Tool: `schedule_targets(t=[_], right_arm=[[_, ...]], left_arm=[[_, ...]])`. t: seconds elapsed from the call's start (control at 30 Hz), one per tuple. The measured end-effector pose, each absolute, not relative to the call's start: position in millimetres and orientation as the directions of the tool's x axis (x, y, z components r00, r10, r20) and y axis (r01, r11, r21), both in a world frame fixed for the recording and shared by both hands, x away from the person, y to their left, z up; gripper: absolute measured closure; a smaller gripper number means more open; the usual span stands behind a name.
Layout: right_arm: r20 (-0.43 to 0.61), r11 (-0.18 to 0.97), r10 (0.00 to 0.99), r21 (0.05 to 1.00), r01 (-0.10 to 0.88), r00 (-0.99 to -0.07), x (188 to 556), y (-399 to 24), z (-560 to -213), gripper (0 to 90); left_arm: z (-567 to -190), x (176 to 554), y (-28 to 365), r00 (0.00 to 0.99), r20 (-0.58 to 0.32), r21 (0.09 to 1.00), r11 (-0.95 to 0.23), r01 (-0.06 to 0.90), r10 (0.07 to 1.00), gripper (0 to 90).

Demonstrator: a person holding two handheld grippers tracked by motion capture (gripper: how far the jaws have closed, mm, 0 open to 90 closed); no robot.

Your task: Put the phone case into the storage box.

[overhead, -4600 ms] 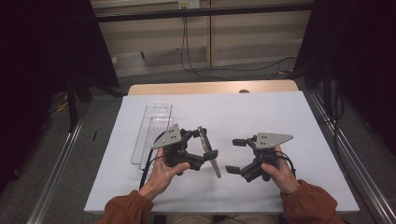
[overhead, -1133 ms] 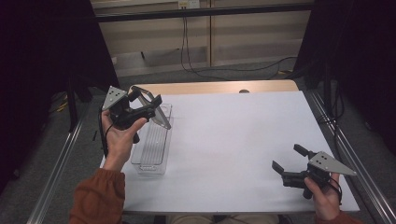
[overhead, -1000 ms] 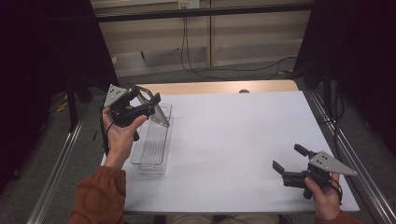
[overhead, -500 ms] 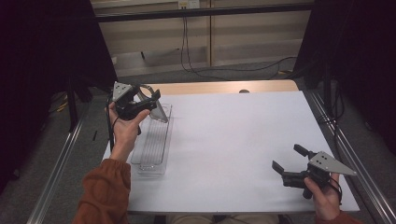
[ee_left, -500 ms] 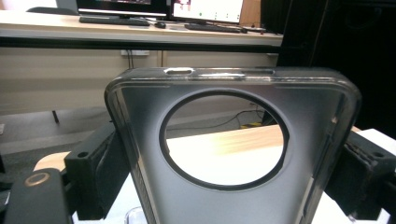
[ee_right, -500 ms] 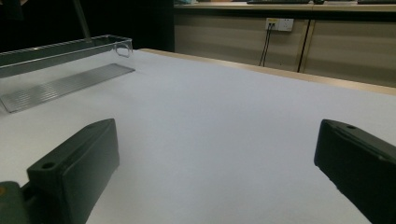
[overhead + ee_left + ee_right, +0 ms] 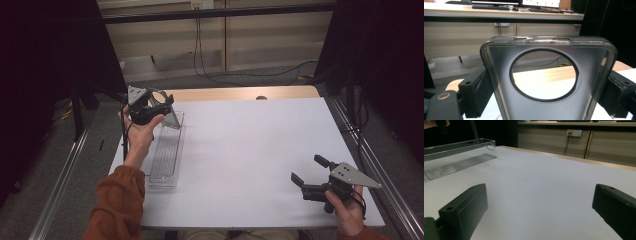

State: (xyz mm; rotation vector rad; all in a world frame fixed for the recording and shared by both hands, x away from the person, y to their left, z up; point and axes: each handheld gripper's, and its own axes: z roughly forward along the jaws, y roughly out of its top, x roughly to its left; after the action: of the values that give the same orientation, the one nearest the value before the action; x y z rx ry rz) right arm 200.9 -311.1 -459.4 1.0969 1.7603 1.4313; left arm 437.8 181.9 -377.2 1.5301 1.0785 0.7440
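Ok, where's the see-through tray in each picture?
High view: the clear tray lies at the table's left side, its far end below the left gripper.
Left gripper view: the phone case clamped in the fingers blocks the table, so I cannot tell.
Right gripper view: upper left, far off.
Shared landmark: the white wall socket behind the table.

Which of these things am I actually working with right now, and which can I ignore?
In the job:
phone case, clamped in the left gripper
clear tray, under the case

Not in use:
right gripper, open, near the table's front right corner
floor cables behind the table
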Motion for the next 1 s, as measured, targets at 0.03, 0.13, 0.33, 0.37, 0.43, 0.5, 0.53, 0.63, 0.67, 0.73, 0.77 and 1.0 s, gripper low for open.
schedule_targets(t=[0.03, 0.13, 0.33, 0.37, 0.43, 0.5, 0.53, 0.63, 0.67, 0.73, 0.77, 1.0], right_arm=[[0.043, 0.068, 0.884, 0.973, 0.219, -0.466, 201, -311, -459, 0.0], [0.045, 0.066, 0.884, 0.973, 0.219, -0.466, 201, -310, -460, 0.0], [0.045, 0.070, 0.880, 0.972, 0.222, -0.473, 201, -311, -460, 0.0], [0.047, 0.069, 0.879, 0.972, 0.224, -0.474, 201, -310, -460, 0.0], [0.045, 0.070, 0.880, 0.972, 0.223, -0.473, 200, -310, -460, 0.0], [0.044, 0.072, 0.879, 0.972, 0.224, -0.475, 200, -311, -460, 0.0], [0.045, 0.071, 0.880, 0.972, 0.225, -0.473, 200, -310, -460, 0.0], [0.038, 0.078, 0.879, 0.972, 0.221, -0.476, 201, -310, -460, 0.0], [0.040, 0.076, 0.878, 0.972, 0.222, -0.477, 200, -310, -460, 0.0], [0.037, 0.079, 0.879, 0.972, 0.222, -0.476, 200, -310, -460, 0.0], [0.035, 0.080, 0.878, 0.972, 0.219, -0.477, 200, -310, -460, 0.0], [0.044, 0.074, 0.878, 0.971, 0.226, -0.477, 200, -311, -460, 0.0]], left_arm=[[-378, 439, 182, 0.400, -0.090, 0.971, -0.009, 0.240, 0.912, 12.4], [-381, 442, 182, 0.400, -0.086, 0.970, -0.015, 0.241, 0.912, 12.4], [-387, 448, 179, 0.383, -0.070, 0.968, -0.030, 0.247, 0.921, 12.3], [-389, 449, 179, 0.380, -0.071, 0.969, -0.027, 0.247, 0.922, 12.3], [-391, 452, 178, 0.382, -0.067, 0.967, -0.034, 0.252, 0.922, 12.3], [-394, 454, 178, 0.386, -0.063, 0.967, -0.040, 0.253, 0.920, 12.3], [-395, 455, 177, 0.383, -0.070, 0.967, -0.031, 0.252, 0.921, 12.2], [-399, 458, 178, 0.373, -0.068, 0.964, -0.035, 0.264, 0.925, 12.2], [-400, 460, 178, 0.372, -0.077, 0.964, -0.026, 0.265, 0.925, 12.2], [-403, 462, 178, 0.365, -0.073, 0.963, -0.029, 0.267, 0.928, 12.2], [-404, 463, 178, 0.359, -0.073, 0.961, -0.031, 0.276, 0.931, 12.2], [-411, 468, 175, 0.357, -0.073, 0.958, -0.034, 0.285, 0.931, 12.2]])
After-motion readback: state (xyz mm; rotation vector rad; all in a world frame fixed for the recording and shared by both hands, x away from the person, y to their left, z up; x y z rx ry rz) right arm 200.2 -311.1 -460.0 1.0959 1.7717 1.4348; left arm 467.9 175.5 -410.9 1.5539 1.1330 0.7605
